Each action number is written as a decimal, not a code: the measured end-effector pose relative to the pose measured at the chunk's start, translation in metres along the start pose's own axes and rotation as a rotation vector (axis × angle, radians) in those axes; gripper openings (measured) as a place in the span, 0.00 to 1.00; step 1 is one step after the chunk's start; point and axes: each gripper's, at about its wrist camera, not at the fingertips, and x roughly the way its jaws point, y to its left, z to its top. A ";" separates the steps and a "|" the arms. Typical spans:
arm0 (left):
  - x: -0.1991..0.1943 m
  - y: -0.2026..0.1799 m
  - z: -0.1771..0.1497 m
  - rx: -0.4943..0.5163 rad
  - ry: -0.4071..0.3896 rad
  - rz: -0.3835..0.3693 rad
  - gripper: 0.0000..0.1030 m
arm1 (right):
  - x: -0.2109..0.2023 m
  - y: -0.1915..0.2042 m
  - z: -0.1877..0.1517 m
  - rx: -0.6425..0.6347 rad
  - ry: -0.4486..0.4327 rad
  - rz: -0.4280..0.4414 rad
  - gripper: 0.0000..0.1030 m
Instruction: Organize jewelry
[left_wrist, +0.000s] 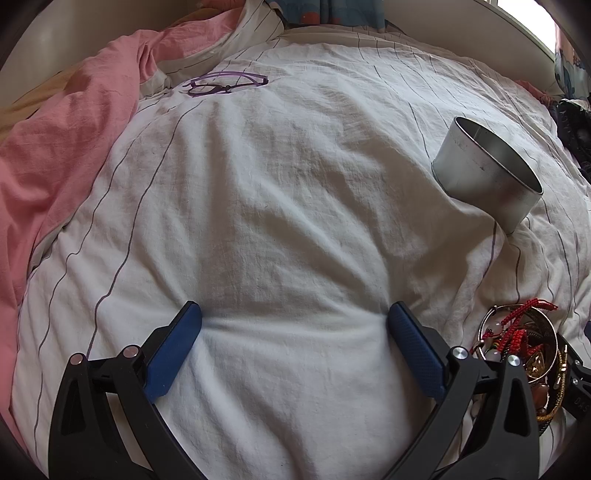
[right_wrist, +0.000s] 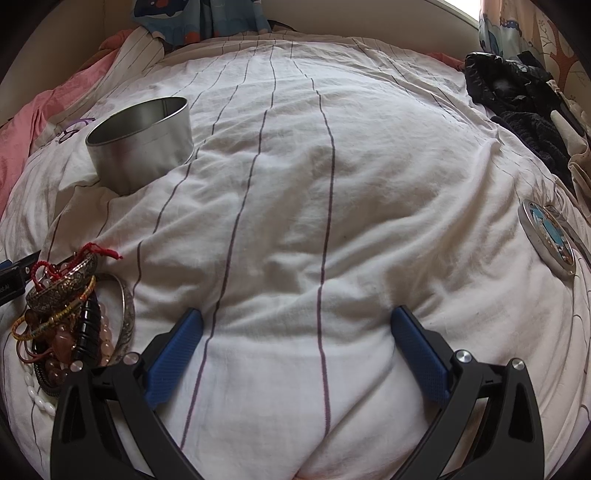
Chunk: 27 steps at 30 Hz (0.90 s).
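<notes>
Your left gripper (left_wrist: 293, 314) and right gripper (right_wrist: 295, 319) both rested spread and empty on the duvet (right_wrist: 332, 184), flanking the jewelry (right_wrist: 66, 306) heaped between them, probably staged for the open tin (right_wrist: 142, 138) farther up the bed.

My blue finger pads (right_wrist: 421, 354) are knurled rubbery plastic on matt black arms. Beyond them lie wrinkled striped cotton bedding (right_wrist: 295, 184) and a brushed metal tin (right_wrist: 147, 144), dull grey.
</notes>
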 end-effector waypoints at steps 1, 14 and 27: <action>0.000 0.000 0.000 0.000 0.000 0.000 0.94 | -0.001 0.000 -0.001 -0.001 -0.001 -0.001 0.95; 0.000 0.000 0.000 0.000 0.000 0.000 0.94 | 0.001 -0.009 0.000 0.032 0.004 0.058 0.95; 0.000 0.001 0.000 0.001 0.000 0.000 0.94 | 0.001 -0.008 0.000 0.024 0.004 0.058 0.95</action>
